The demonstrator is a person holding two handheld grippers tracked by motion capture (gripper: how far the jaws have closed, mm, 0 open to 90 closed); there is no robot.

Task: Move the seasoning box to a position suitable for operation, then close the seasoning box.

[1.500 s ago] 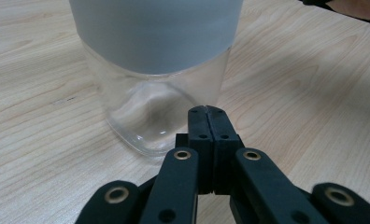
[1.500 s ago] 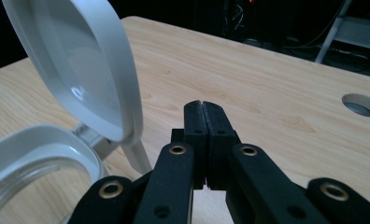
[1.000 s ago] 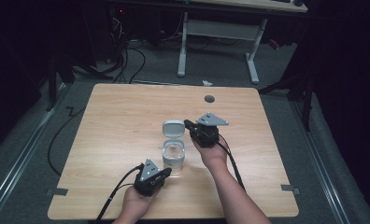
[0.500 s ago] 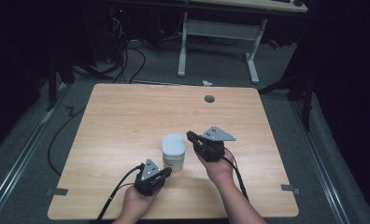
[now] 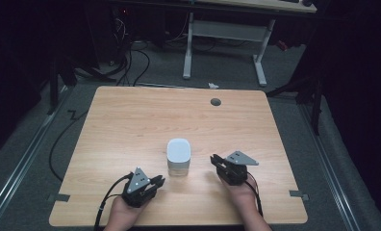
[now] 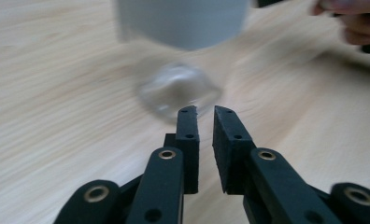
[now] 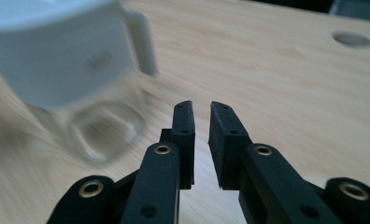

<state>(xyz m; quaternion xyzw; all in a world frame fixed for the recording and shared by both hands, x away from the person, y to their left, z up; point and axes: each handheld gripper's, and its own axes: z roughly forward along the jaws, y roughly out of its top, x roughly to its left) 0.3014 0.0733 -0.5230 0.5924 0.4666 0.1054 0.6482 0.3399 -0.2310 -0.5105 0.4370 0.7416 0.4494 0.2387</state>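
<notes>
Table (image 5: 131, 120): wooden top, bare from centre out to the 12, 9 and 3 o'clock edges; small round hole (image 5: 215, 102) near the 12 o'clock edge, a little toward 1.
Container (image 5: 178, 157): clear body under a white lid, upright, just toward 6 o'clock of table centre; well in from every edge, open wood on all sides.
Lid: seated on the container; one side tab hangs down in the right gripper view.
Left gripper (image 5: 156, 182): at 7 o'clock of the container, near the 6 o'clock edge, apart from it; jaws nearly together with a thin gap, nothing between them, tips aimed at the clear base.
Right gripper (image 5: 215, 160): at 4 o'clock of the container, just beside it, not touching; jaws nearly together with a thin gap, gripping nothing.
Hands: both come in over the 6 o'clock edge.
Floor: grey, cables (image 5: 131, 62) beyond the 11 o'clock corner; white desk frame (image 5: 222, 38) past 12.
</notes>
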